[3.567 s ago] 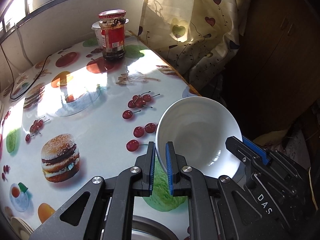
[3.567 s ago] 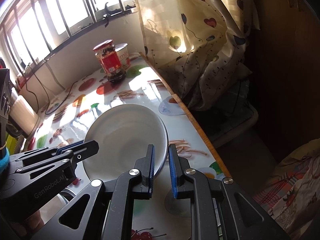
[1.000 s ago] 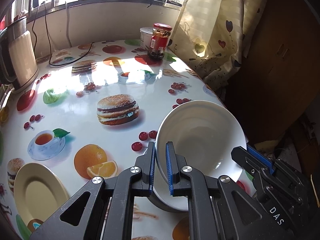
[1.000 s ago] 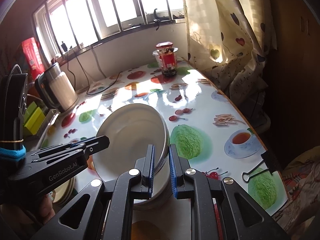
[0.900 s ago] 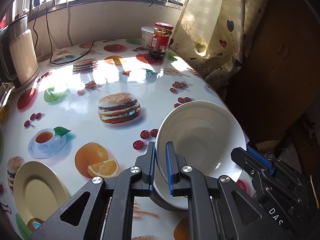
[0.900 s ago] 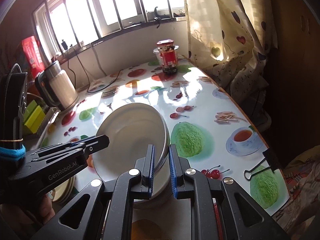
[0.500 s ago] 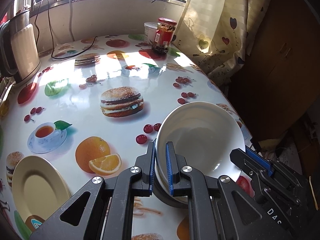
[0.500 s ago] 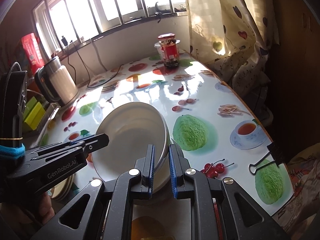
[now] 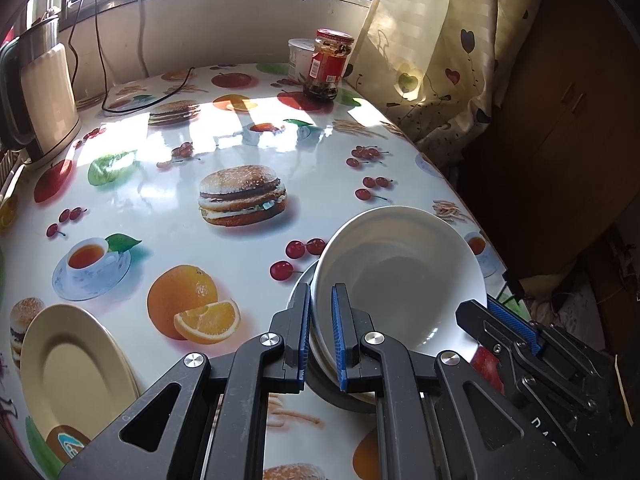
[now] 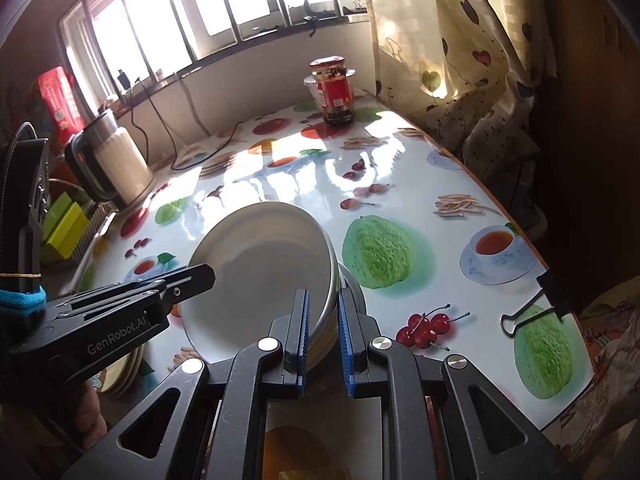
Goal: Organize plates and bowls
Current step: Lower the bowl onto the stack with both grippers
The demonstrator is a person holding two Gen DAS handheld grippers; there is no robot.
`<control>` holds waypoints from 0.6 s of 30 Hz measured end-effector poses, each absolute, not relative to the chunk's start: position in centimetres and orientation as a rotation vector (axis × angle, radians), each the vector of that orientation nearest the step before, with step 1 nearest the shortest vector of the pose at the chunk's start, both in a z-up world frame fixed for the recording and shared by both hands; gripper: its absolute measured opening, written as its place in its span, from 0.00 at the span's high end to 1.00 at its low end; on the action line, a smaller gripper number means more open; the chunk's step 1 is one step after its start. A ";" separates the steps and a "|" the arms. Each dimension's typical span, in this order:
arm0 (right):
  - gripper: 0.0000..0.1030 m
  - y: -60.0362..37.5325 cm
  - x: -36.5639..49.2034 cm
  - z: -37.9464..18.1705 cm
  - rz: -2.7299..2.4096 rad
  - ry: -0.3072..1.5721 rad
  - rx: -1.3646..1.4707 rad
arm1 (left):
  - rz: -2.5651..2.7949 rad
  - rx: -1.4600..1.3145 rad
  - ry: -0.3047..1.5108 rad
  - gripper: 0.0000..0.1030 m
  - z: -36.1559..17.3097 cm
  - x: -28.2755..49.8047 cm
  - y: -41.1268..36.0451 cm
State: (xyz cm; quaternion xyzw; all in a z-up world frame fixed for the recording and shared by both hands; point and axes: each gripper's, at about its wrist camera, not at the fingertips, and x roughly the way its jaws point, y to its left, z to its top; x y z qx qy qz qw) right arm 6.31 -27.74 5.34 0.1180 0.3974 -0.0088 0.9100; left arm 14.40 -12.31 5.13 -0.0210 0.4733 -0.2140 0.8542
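Gripping opposite edges of the white bowl [image 9: 396, 276], the left gripper [image 9: 320, 332] and right gripper [image 10: 322, 334] are both clamped on its rim. It sits tilted in another bowl [image 9: 344, 394] on the table [image 9: 160, 208], well apart from a yellow plate [image 9: 68, 368] at the left edge.

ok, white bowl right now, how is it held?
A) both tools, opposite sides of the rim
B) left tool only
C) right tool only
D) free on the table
A: the left tool is shut on one side of the white bowl rim, and the right tool clamps the opposite side.
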 end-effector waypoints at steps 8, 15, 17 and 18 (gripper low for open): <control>0.85 -28.0 6.3 5.2 -0.022 0.828 0.254 | -0.451 -0.048 0.998 0.90 5.2 14.2 -12.3; 0.84 -28.0 6.4 5.1 -0.026 0.832 0.247 | -0.449 -0.050 0.997 0.90 5.3 14.1 -12.1; 0.84 -28.0 6.4 5.1 -0.026 0.832 0.247 | -0.448 -0.052 0.999 0.90 5.3 14.2 -12.1; 0.84 -27.9 6.4 5.1 -0.025 0.832 0.247 | -0.449 -0.052 0.998 0.90 5.3 14.2 -12.1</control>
